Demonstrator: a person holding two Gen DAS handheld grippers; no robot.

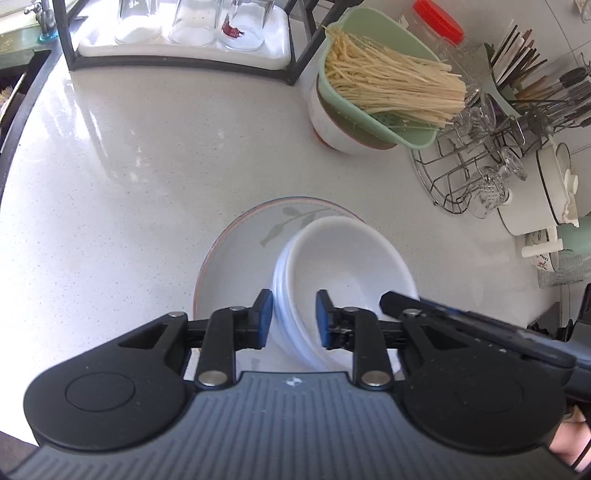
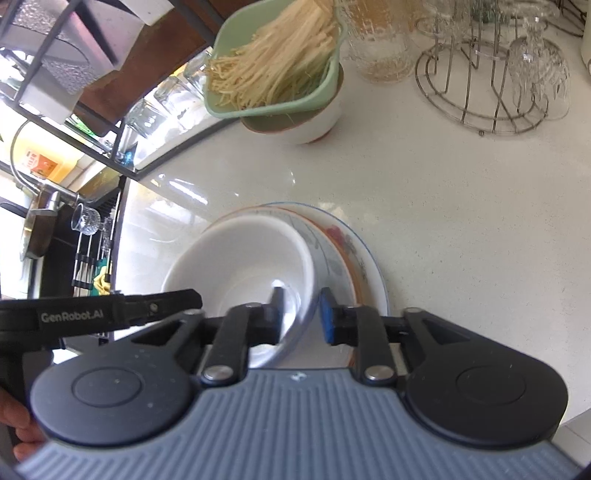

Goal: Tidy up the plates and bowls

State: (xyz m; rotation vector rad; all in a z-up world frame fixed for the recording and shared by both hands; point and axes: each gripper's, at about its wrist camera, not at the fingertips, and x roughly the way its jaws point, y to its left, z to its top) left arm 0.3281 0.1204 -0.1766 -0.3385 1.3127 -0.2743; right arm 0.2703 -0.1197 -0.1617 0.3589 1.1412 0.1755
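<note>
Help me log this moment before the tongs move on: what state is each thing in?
Left tongs: open, astride the white bowls' rim.
Right tongs: open, astride the same stack's rim.
White bowls: nested, mouths up, on the plates.
Plates: stacked flat.
Green colander: full of noodles.
Jar: red lid on.
Stemmed glass: upside down.

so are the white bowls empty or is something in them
Empty: the top bowl shows a bare white inside in both views. It sits nested in others on the plates.
</note>
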